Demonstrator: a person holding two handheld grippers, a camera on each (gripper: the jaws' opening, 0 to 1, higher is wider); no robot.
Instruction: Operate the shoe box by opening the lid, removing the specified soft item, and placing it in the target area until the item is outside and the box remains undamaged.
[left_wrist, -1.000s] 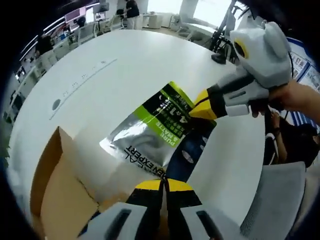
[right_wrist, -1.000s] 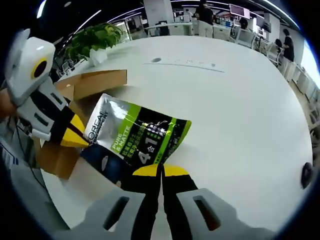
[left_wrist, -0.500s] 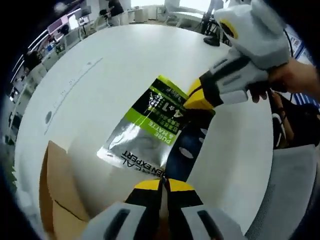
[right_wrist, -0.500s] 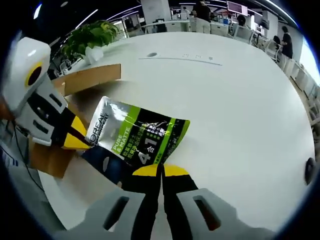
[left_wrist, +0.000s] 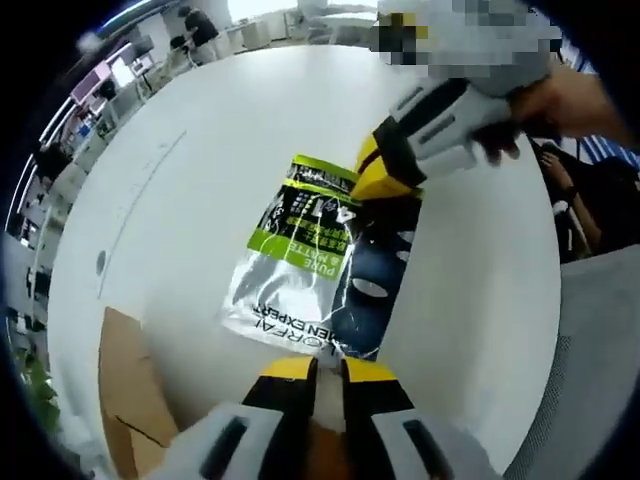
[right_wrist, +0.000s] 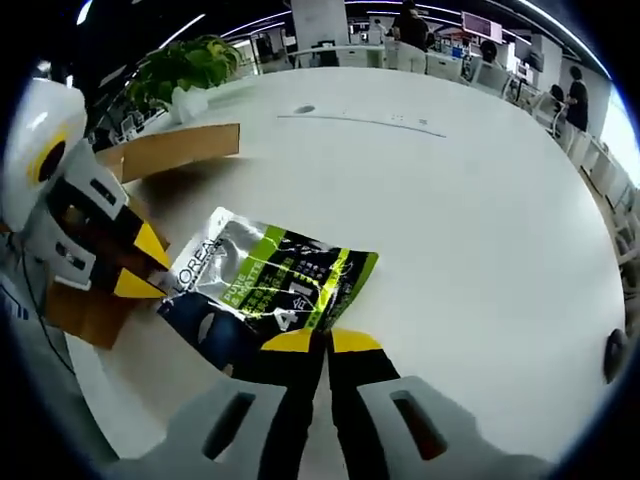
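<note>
A soft silver, green and dark blue pouch (left_wrist: 300, 255) (right_wrist: 265, 285) lies on the white table (right_wrist: 460, 200) beside the open cardboard shoe box (left_wrist: 130, 395) (right_wrist: 165, 152). My right gripper (right_wrist: 322, 342) is shut on the pouch's green end, and it comes into the left gripper view (left_wrist: 385, 185) from the top right, with a hand behind it. My left gripper (left_wrist: 328, 368) stands open just short of the pouch's silver end. In the right gripper view the left gripper (right_wrist: 140, 265) has its yellow tips spread apart next to the pouch's corner.
A potted plant (right_wrist: 190, 65) stands past the box at the table's far edge. A grey chair (left_wrist: 590, 380) sits off the table's near side. Desks, chairs and people fill the office behind. A dark round object (right_wrist: 612, 350) lies near the table's right edge.
My left gripper's jaws have parted and let go of the pouch. The pouch has settled lower and flatter on the table, with the right gripper still holding its green end.
</note>
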